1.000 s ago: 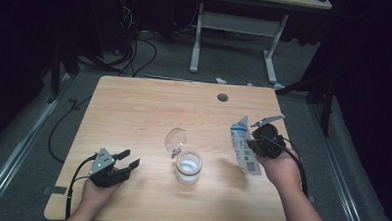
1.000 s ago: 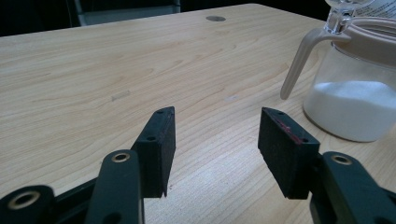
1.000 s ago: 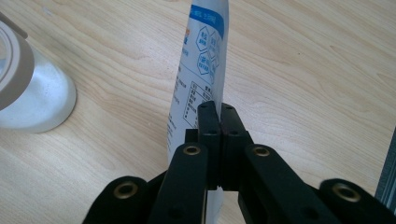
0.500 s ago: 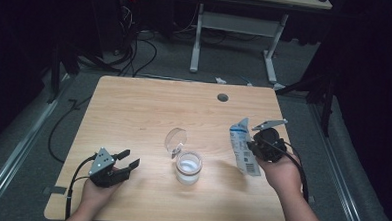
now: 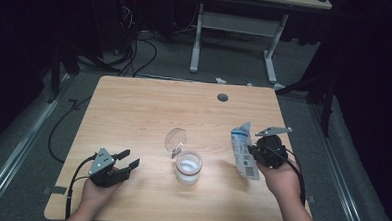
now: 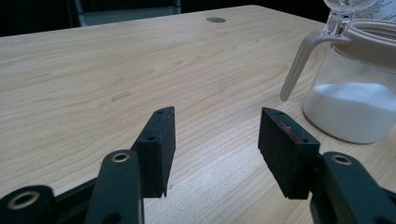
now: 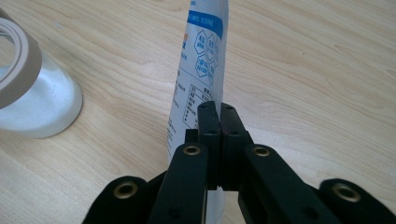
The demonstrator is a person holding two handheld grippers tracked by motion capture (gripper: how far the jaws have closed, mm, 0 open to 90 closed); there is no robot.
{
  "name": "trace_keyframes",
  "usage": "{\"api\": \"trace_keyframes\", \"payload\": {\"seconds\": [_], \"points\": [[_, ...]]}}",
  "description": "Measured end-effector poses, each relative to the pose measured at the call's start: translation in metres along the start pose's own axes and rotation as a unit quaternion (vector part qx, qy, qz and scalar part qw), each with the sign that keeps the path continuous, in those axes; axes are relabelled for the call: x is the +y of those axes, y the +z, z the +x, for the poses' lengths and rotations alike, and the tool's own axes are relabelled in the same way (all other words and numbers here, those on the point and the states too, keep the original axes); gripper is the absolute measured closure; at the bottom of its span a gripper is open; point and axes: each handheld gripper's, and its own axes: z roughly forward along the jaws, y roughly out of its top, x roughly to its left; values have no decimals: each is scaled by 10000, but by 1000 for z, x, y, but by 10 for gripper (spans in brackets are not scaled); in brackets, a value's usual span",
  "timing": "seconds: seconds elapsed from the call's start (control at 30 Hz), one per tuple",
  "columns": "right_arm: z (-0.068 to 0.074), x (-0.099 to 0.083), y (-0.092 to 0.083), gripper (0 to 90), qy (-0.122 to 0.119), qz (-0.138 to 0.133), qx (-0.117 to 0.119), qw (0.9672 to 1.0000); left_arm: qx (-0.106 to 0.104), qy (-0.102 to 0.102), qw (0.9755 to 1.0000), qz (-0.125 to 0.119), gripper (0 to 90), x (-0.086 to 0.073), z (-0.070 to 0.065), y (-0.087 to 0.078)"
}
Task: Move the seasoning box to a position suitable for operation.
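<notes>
Your table [image 5: 134,103] has lots of bare wood: the whole far half is free apart from a small round hole [image 5: 222,97] near the far edge, and the left side between your left gripper [image 5: 127,158] and the far left corner is open too. Floor with cables lies beyond the far and left edges. A second table frame stands past the far edge, well apart.

Your left gripper sits near the near left corner, low over the wood, jaws spread wide with nothing between them. In the left gripper view the pads [image 6: 159,149] frame bare wood, with the jar [image 6: 355,93] off to the right, apart from them.

The jar [image 5: 188,166] stands about mid-table, closer to the near edge. It is clear glass with a beige rim, partly filled with white powder, and its round clear lid [image 5: 175,140] is flipped up on the far-left side.

Your right gripper [image 5: 256,152] is toward the right edge, right of the jar and near it. Its jaws are clenched on a pouch [image 5: 243,151]. The right gripper view shows them pinching the thin pouch [image 7: 201,74] flat. The pouch is white with a blue top band and small printed text and a table. It stands roughly upright, tilted slightly, lower end at or near the wood; I cannot tell if it touches.
</notes>
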Motion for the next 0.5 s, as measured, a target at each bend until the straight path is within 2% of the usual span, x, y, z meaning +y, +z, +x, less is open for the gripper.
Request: {"api": "trace_keyframes", "payload": {"seconds": [0.37, 0.5], "points": [[-5, -15, -7, 900, 252, -460, 54, 9986, -15, -12, 10000, -9, 466, -1, 0, 0], [-6, -19, -11, 900, 227, -660, 5, 9976, -28, 1, 10000, 10, 466, -2, 1, 1]]}}
